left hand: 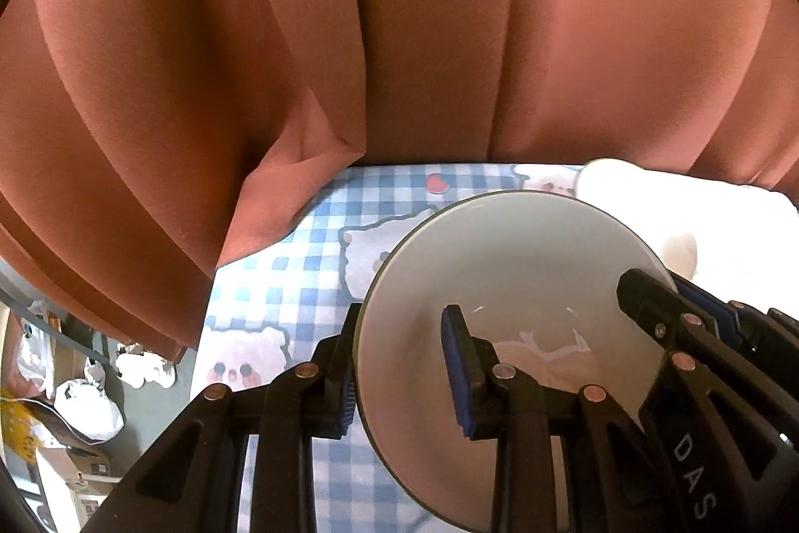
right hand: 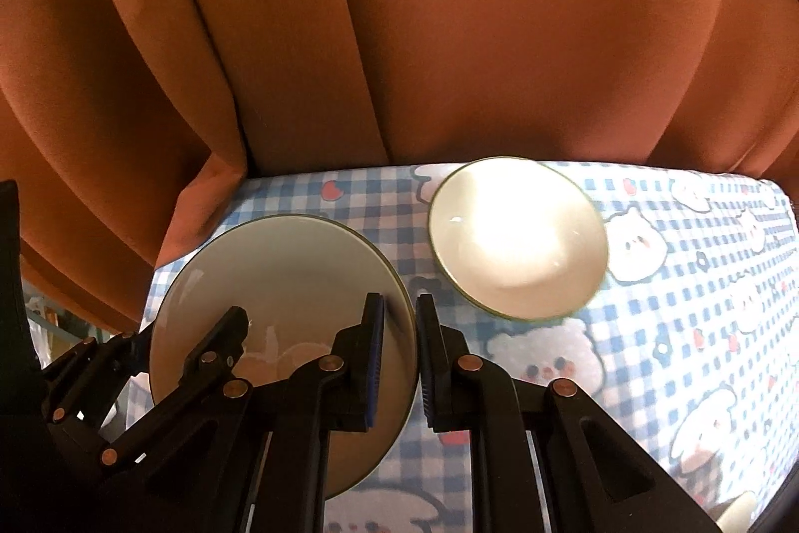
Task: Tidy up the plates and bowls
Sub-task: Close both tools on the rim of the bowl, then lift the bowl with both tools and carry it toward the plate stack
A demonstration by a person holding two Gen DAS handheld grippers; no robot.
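A white bowl with a thin dark rim (left hand: 514, 283) (right hand: 284, 273) is held between both grippers over the blue checked tablecloth (left hand: 279, 253) (right hand: 674, 283). My left gripper (left hand: 399, 363) straddles its left rim, one finger outside, one inside, with a visible gap. My right gripper (right hand: 399, 358) clamps its right rim between the blue pads; it also shows in the left wrist view (left hand: 664, 298). The left gripper shows in the right wrist view (right hand: 165, 348). A second white bowl (right hand: 517, 236) sits on the cloth at the far side, brightly lit.
An orange-brown curtain (left hand: 399, 33) (right hand: 449, 33) hangs right behind the table's far edge. The floor to the left holds plastic bags and boxes (left hand: 85, 403). A pale object (right hand: 739, 508) peeks in at the near right corner.
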